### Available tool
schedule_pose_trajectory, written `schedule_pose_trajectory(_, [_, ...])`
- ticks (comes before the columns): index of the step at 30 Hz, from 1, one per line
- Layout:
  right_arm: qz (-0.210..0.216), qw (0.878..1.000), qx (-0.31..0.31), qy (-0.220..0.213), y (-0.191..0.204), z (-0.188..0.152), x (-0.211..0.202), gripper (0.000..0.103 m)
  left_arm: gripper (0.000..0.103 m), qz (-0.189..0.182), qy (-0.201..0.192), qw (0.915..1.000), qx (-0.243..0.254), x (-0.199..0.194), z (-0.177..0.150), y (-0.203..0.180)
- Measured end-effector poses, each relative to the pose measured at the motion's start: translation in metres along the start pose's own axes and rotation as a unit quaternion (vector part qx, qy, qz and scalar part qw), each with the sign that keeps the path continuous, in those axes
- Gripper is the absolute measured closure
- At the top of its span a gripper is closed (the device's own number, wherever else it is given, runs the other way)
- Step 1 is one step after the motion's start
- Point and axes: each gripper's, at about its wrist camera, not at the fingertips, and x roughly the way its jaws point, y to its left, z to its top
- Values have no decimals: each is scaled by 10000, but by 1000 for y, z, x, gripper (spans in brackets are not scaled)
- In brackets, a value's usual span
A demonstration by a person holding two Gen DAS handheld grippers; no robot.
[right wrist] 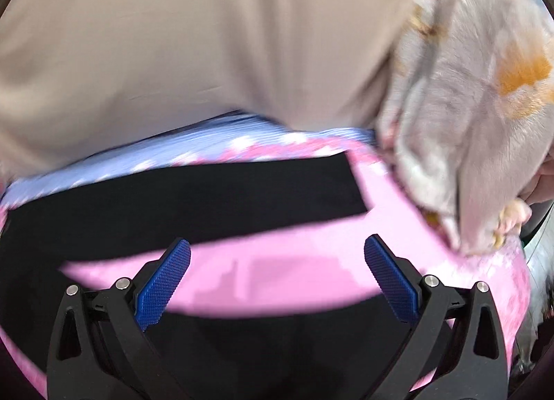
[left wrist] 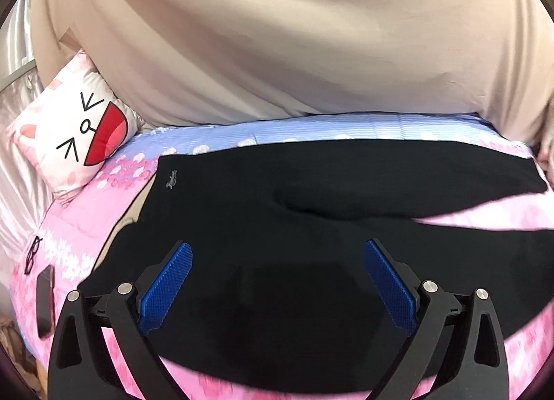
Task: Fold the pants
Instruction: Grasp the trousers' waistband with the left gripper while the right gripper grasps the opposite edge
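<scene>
— Both legs of the pants point(left wrist: 277, 199) lie spread in a V on the bed point(left wrist: 221, 137), so I'd judge nothing is folded yet.

— Where's the waistband?

— Hard to say for certain. In the left wrist view the wide black part sits under the left claw point(left wrist: 277, 254), and the legs run off to the right with pink cover showing between them. A small logo shows near the far left corner of the cloth.

— And the claws?

— Left claw is wide apart, blue pads clear of the fabric, gripping nothing. Right claw point(right wrist: 277, 251) is just as wide and bare too, hanging above the gap between the two legs. Pants point(right wrist: 187, 189) there look like one dark band beyond and another close beneath.

— So what's left?

— Everything, I think: bring one leg over the other, then fold lengthwise. Neither claw has taken a hem yet.

— Surface?

— Soft bedding, pink with pale flowers, turning blue-striped at the far edge. It will probably give under a pinch, so the cover could come up with the pants.

— Room?

— Beige curtain point(left wrist: 277, 36) behind the bed. Cartoon-face pillow point(left wrist: 72, 130) at the far left, glasses point(left wrist: 33, 254) and a dark phone point(left wrist: 45, 299) near the left edge. A pale flowered blanket point(right wrist: 467, 116) is heaped at right; that view is blurred.
</scene>
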Motion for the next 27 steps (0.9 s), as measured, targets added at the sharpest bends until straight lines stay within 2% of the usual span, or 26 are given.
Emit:
schedule_pose_trajectory(4, [-301,9992,30,265,-41,43,66,5,6,91,8,10000,-12,23,16,-1])
schedule_pose_trajectory(8, [-379,9973,-101,619,-57,63,122,5,6,112,110,9999,45,50,26,-5])
schedule_pose_trajectory(17, [-81,9930,26,1178,-69,69,192,5,6,95,349,9993,-86,98,50,14])
schedule_pose_trajectory(19, [24,9927,27,1206,-70,69,200,14,6,182,331,9992,-146,105,56,26])
schedule_pose_trajectory(20, [52,9923,2,1237,-69,68,203,26,6,256,291,9991,-179,109,59,34])
schedule_pose_trajectory(22, [85,9927,-17,1200,-66,69,207,29,6,502,207,9982,-258,118,67,54])
schedule_pose_trajectory(23, [124,9931,-46,1165,-63,69,207,35,6,567,224,9975,-353,127,73,69])
schedule_pose_trajectory(25, [80,9936,-78,1123,-60,70,207,37,5,688,381,9955,-536,145,81,95])
schedule_pose_trajectory(26, [73,9938,-88,1105,-57,70,207,42,6,777,491,9937,-644,158,85,113])
schedule_pose_trajectory(27, [55,9940,-110,1085,-50,70,208,50,6,867,555,9920,-726,166,89,125])
